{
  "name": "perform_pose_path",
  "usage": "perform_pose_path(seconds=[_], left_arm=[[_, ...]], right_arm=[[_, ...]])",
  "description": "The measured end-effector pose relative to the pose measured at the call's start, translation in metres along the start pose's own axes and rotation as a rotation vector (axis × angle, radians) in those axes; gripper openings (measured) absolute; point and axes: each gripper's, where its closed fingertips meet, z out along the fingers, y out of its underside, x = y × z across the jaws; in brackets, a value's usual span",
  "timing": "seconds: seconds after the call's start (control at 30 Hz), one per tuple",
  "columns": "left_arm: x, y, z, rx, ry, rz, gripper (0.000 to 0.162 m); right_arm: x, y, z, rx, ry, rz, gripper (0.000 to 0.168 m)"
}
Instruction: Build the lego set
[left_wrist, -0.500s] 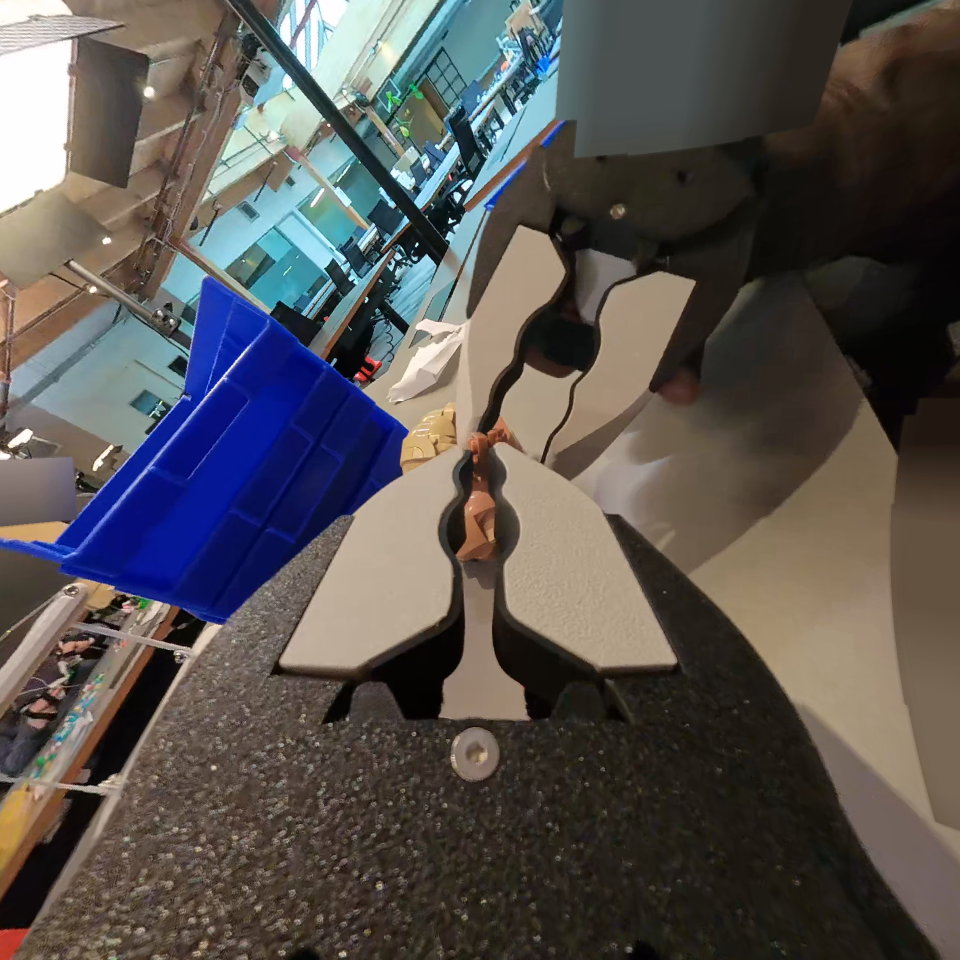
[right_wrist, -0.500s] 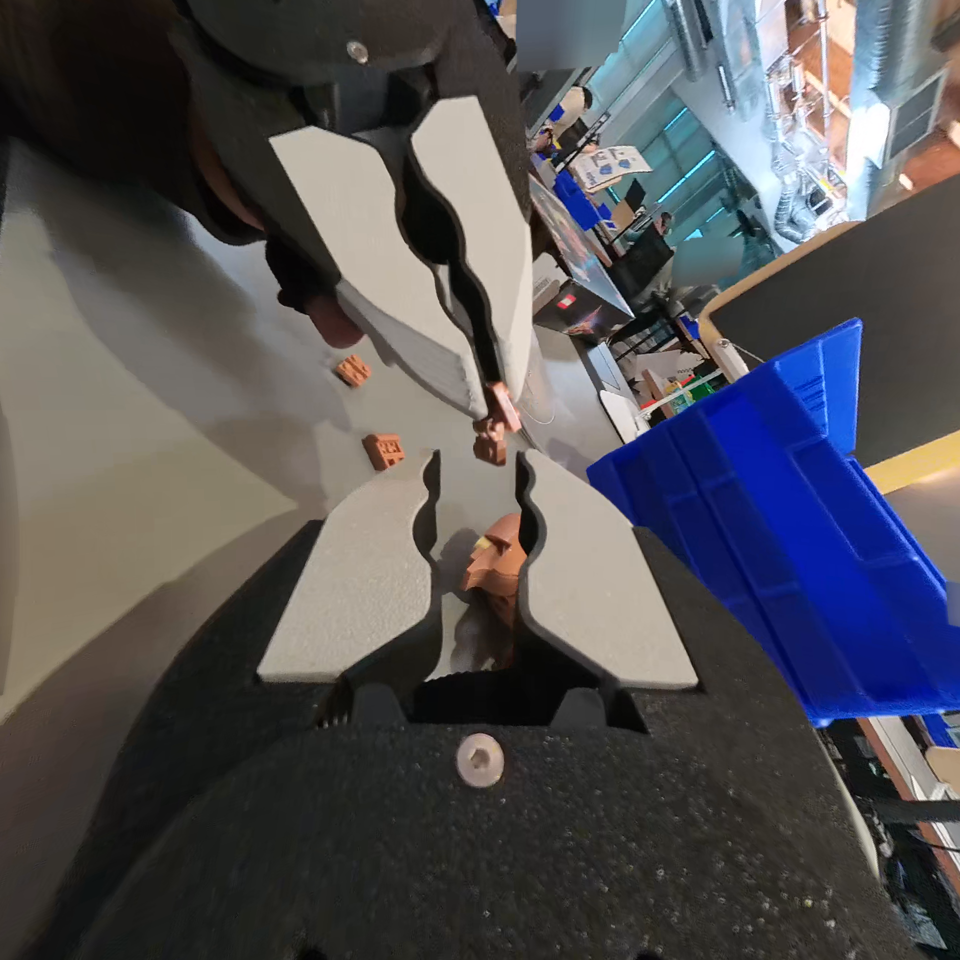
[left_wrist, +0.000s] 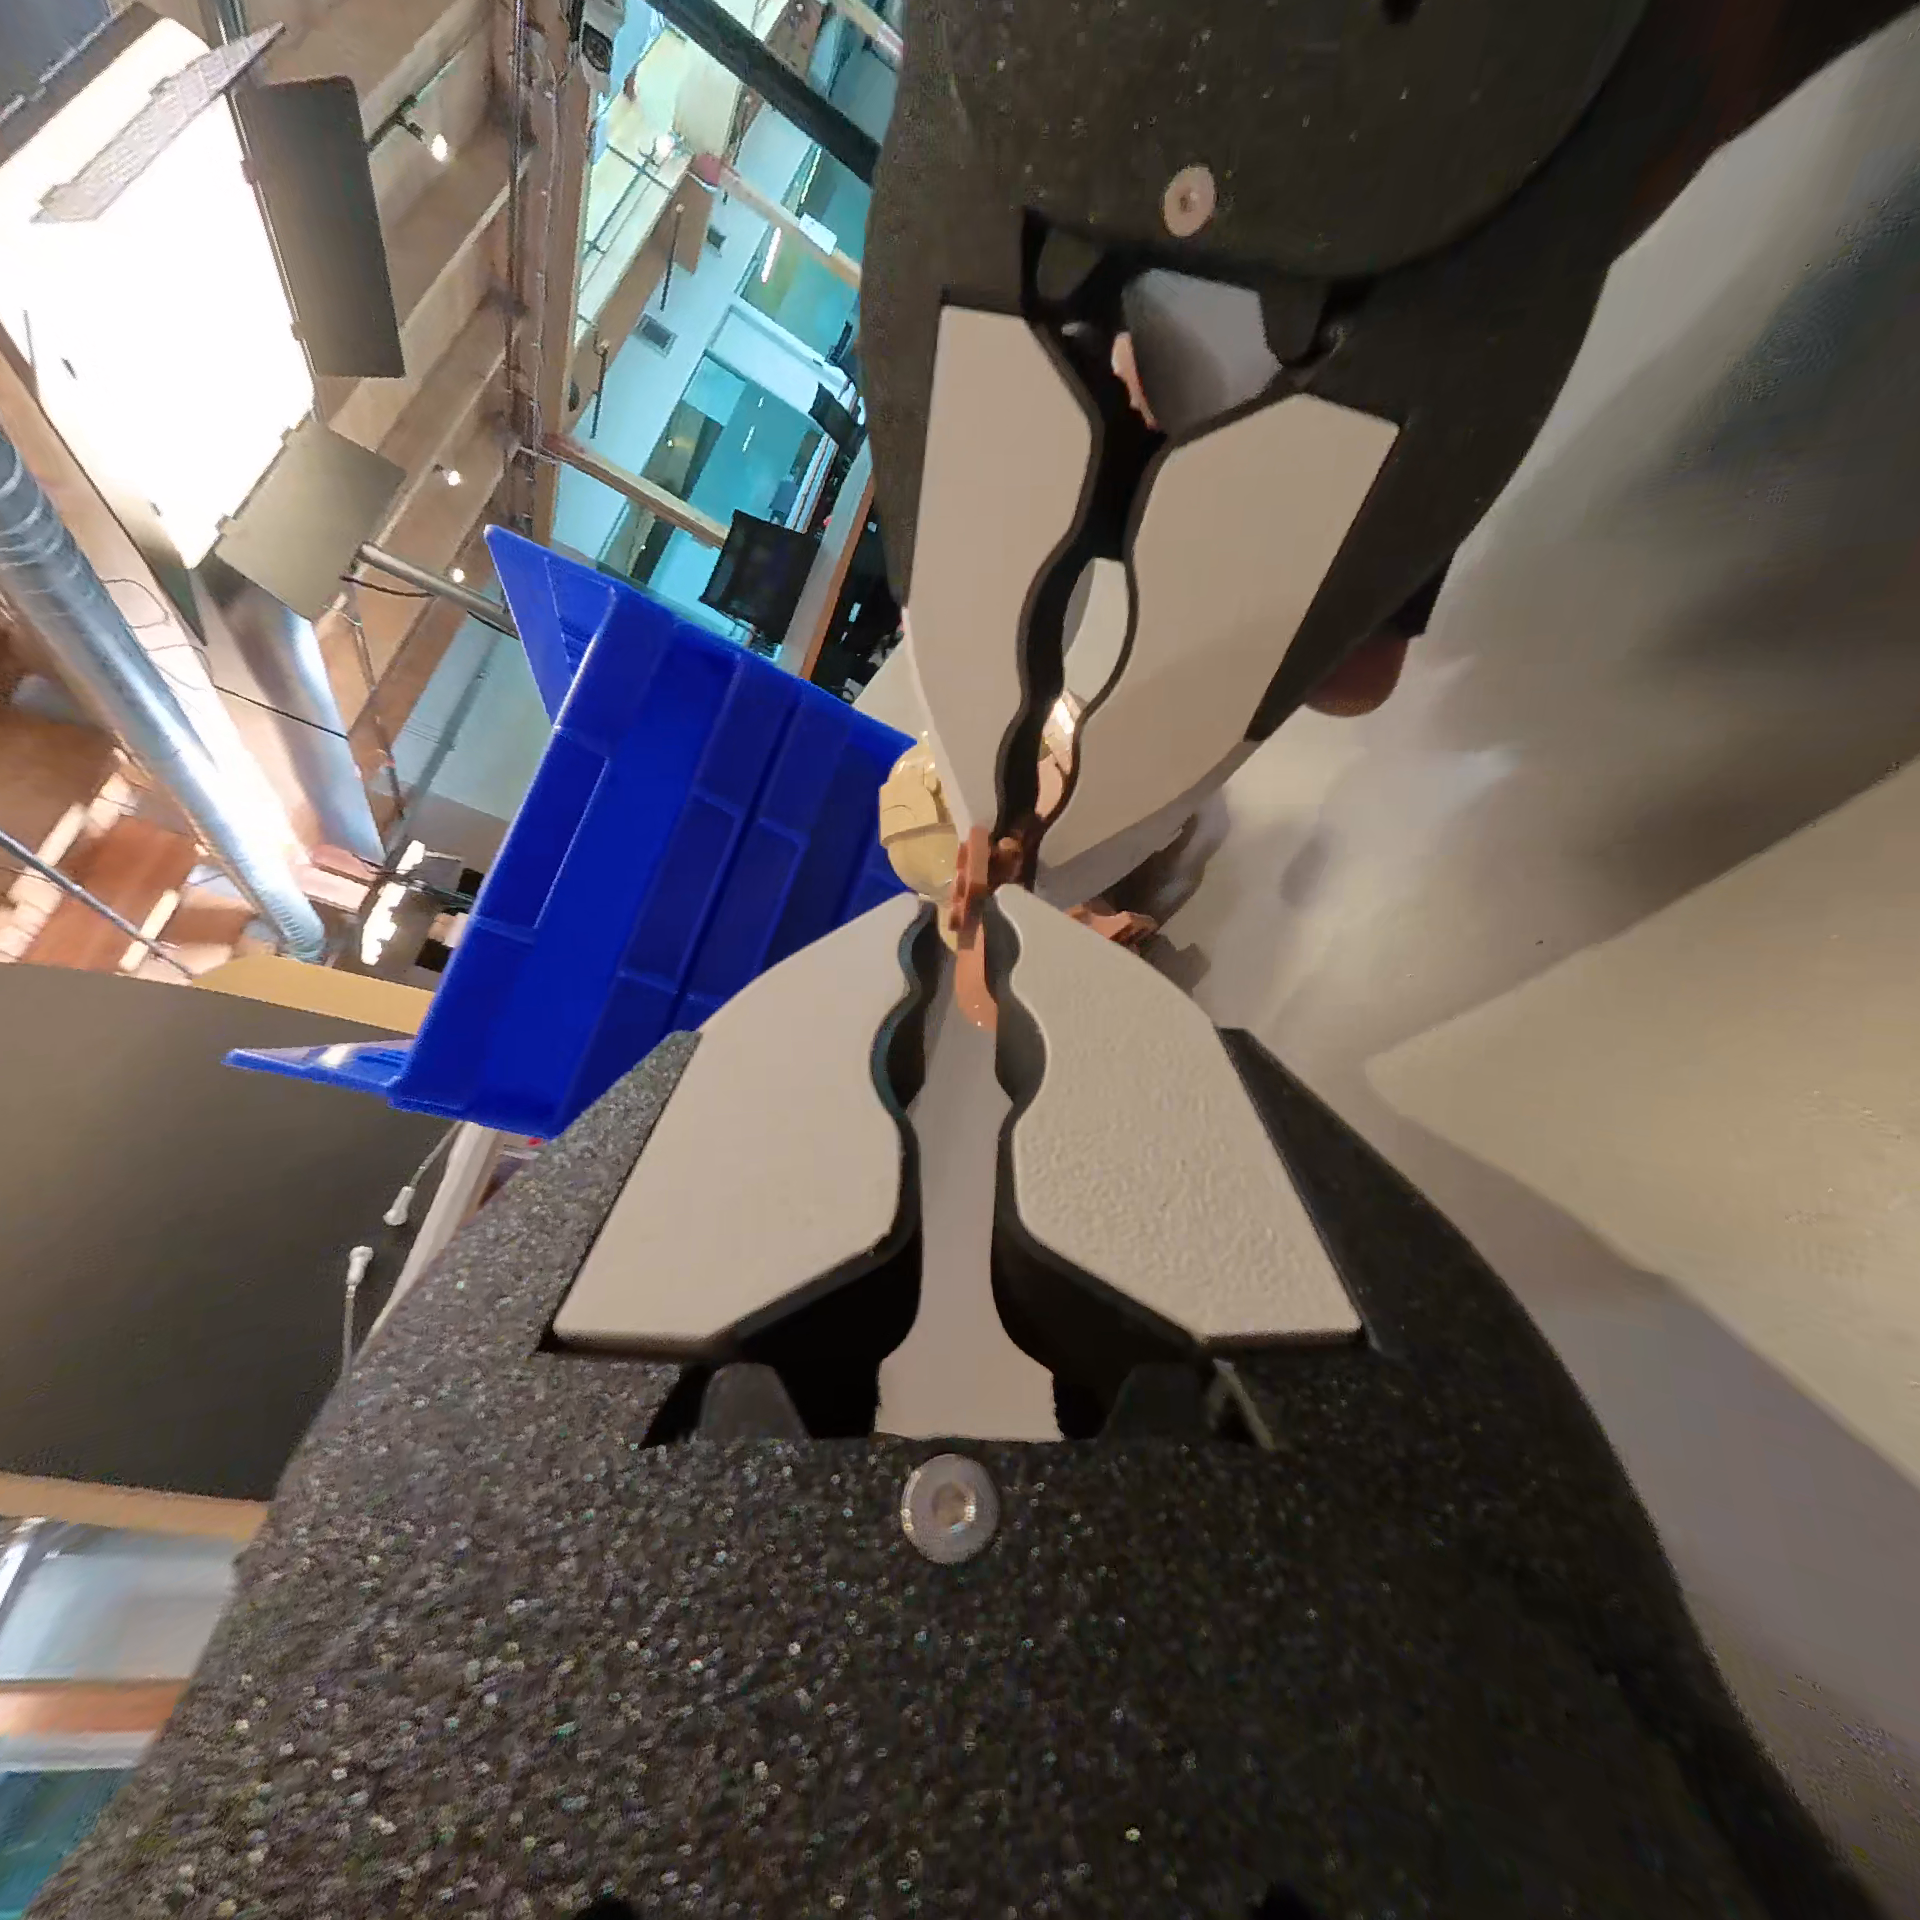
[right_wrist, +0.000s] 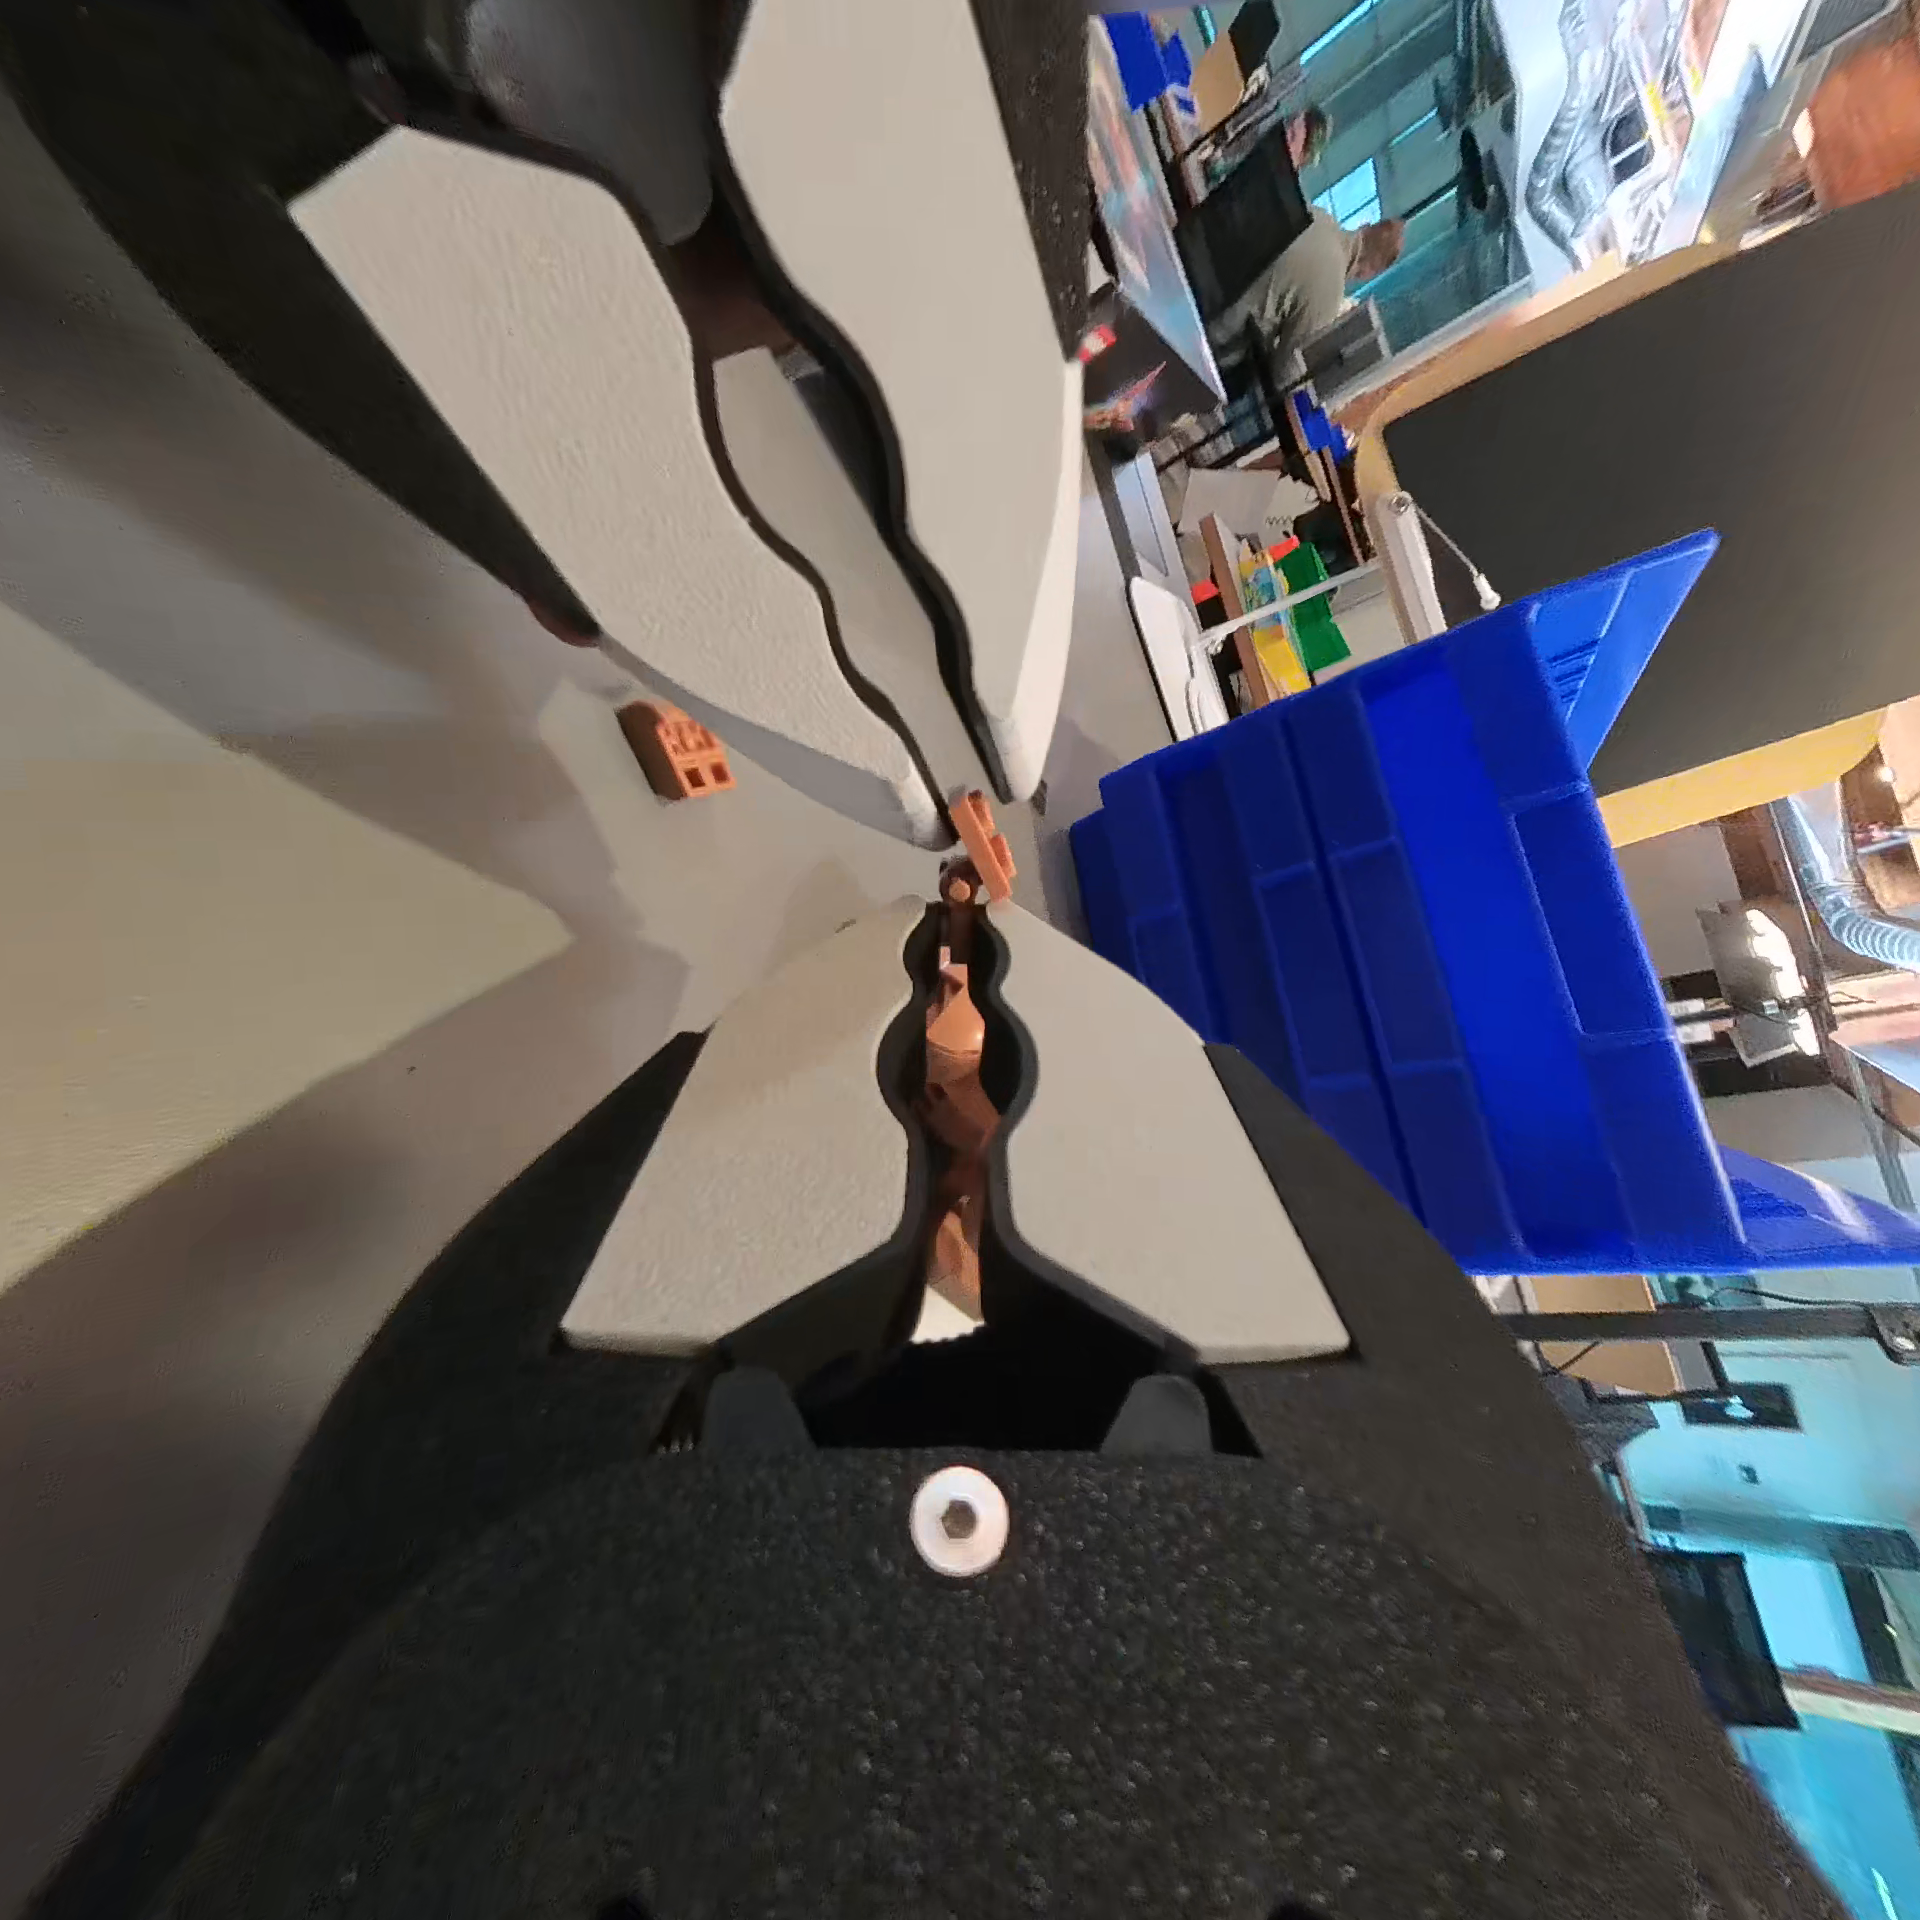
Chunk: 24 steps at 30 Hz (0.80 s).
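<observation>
My left gripper (left_wrist: 962, 916) is shut on a small reddish-brown lego plate (left_wrist: 975, 966) at its fingertips. My right gripper (right_wrist: 961, 920) is shut on a longer brown lego assembly (right_wrist: 954, 1081) that runs down between its pads. The two grippers meet tip to tip just above the grey table (right_wrist: 260, 935). In the right wrist view the left gripper (right_wrist: 961, 805) comes in from the top with the plate (right_wrist: 985, 840) touching the assembly's tip. In the left wrist view the right gripper (left_wrist: 1016, 831) comes in from the top.
A blue plastic bin (left_wrist: 644, 914) stands beside the fingertips and also shows in the right wrist view (right_wrist: 1403, 935). A tan lego piece (left_wrist: 914, 821) lies by the bin. A loose brown brick (right_wrist: 686, 753) lies on the table. Black boards and shelves stand beyond.
Both grippers have moved towards each other until their tips meet. The right gripper's jaws have closed in on the brown assembly.
</observation>
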Motion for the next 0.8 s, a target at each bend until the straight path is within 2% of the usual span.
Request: perform_pose_path(seconds=[0.17,0.43,0.57,0.8], left_arm=[[0.0,0.002,0.002,-0.03,-0.042,0.123,0.016],[0.01,0.008,0.005,-0.123,-0.028,0.396,0.006],[0.009,0.01,0.004,-0.136,0.019,0.239,0.005],[0.01,0.01,0.002,-0.094,0.181,-0.269,0.006]], right_arm=[[-0.003,0.004,0.002,-0.069,-0.009,-0.07,0.005],[-0.006,0.009,0.006,-0.135,-0.005,-0.202,0.004],[-0.004,0.007,0.007,-0.119,0.043,-0.25,0.005],[-0.004,0.004,0.005,-0.065,0.107,-0.289,0.005]])
